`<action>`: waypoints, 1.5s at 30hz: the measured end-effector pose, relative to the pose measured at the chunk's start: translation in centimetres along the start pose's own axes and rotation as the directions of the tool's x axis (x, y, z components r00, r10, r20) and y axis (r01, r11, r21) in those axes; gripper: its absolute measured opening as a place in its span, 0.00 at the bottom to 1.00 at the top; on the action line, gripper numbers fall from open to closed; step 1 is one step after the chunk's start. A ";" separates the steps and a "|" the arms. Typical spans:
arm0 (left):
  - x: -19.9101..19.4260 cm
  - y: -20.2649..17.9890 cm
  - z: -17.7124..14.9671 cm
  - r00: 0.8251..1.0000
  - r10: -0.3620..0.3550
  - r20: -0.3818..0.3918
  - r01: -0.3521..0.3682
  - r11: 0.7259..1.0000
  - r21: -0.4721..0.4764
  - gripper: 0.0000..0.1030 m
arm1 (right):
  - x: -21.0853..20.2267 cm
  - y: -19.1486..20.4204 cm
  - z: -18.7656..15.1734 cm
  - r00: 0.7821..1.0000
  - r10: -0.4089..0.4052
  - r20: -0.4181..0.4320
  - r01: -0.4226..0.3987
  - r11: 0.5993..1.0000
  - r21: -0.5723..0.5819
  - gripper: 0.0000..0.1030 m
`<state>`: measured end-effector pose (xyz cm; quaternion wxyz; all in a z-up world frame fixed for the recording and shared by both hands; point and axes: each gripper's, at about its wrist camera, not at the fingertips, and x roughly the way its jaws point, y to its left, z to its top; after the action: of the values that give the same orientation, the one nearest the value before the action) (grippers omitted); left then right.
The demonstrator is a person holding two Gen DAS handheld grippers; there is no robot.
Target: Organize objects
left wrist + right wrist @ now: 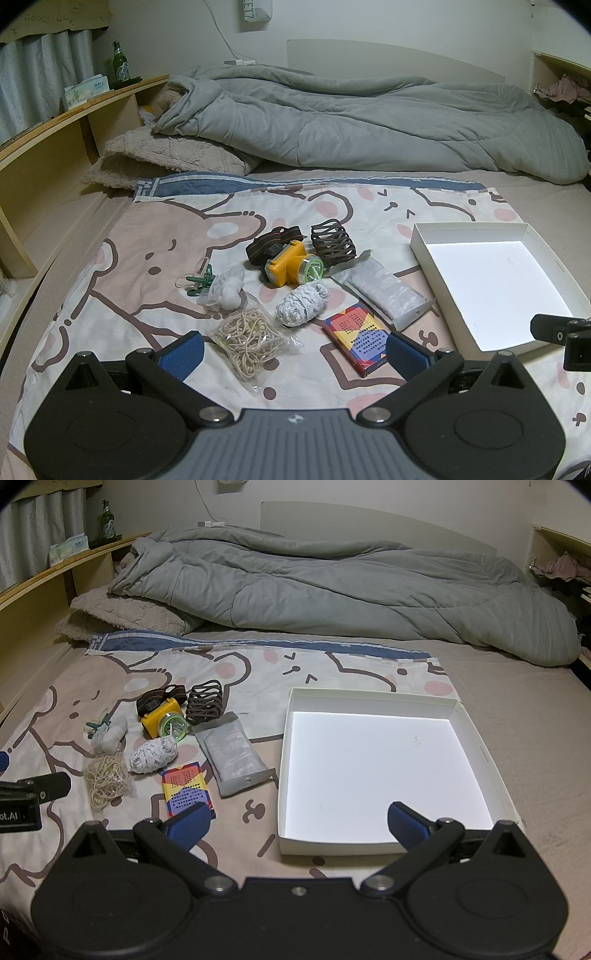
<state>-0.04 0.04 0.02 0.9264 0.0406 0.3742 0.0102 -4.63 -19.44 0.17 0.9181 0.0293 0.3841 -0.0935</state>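
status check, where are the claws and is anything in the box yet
Left claw open, low over the rubber band bag. Right claw open at the white box, which is empty. Clutter unsorted, nothing blocking.

left gripper [293,352]: black linkage arms, blue ribbed pads, grey ridged base, silver pivot screws | right gripper [297,825]: same black arms, blue pads, black base

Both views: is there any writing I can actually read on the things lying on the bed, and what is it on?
"ot.AI": partial white lettering on the left gripper, cut off at the left.
Grey pouch: one printed word and smaller lines, too blurred to read.
Colourful box: dot patterns only, no legible words.
Bottle label and tissue box: too small to read.
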 end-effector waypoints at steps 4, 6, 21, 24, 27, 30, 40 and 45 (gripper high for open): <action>0.0 0.0 0.0 1.000 0.000 0.000 0.000 1.000 -0.001 1.00 | 0.0 0.0 0.0 1.000 -0.001 -0.001 0.001 1.000 0.000 1.00; 0.0 0.0 0.0 1.000 0.000 0.000 0.000 1.000 -0.001 1.00 | 0.0 0.0 0.0 1.000 0.000 -0.001 0.000 1.000 0.000 1.00; 0.0 0.0 0.0 1.000 -0.002 0.000 0.002 1.000 0.001 1.00 | 0.0 0.0 -0.2 1.000 -0.003 -0.005 0.003 1.000 -0.001 1.00; 0.0 0.0 0.0 1.000 -0.002 0.000 0.002 1.000 0.000 1.00 | 0.0 0.0 -0.3 1.000 -0.004 -0.007 0.004 1.000 -0.001 1.00; 0.0 0.0 0.0 1.000 -0.002 0.000 0.002 1.000 0.001 1.00 | 0.1 0.1 -0.2 1.000 -0.004 -0.009 0.004 1.000 -0.003 1.00; 0.3 -0.9 -0.2 1.000 -0.001 0.000 0.001 1.000 0.001 1.00 | 0.0 0.2 -0.2 1.000 -0.004 -0.009 0.004 1.000 -0.005 1.00; -0.1 -1.0 0.2 0.999 0.002 0.039 -0.002 1.000 0.000 1.00 | -0.2 0.2 0.5 1.000 -0.010 0.009 0.010 1.000 -0.001 1.00; -1.4 -0.1 1.5 0.997 0.004 0.082 -0.003 1.000 -0.007 1.00 | -0.4 0.9 1.3 0.999 0.010 0.033 -0.010 1.000 0.000 1.00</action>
<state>0.00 -0.19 2.00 0.9411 0.0386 0.3357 0.0113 -3.80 -18.65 1.38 0.9248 0.0299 0.3686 -0.0896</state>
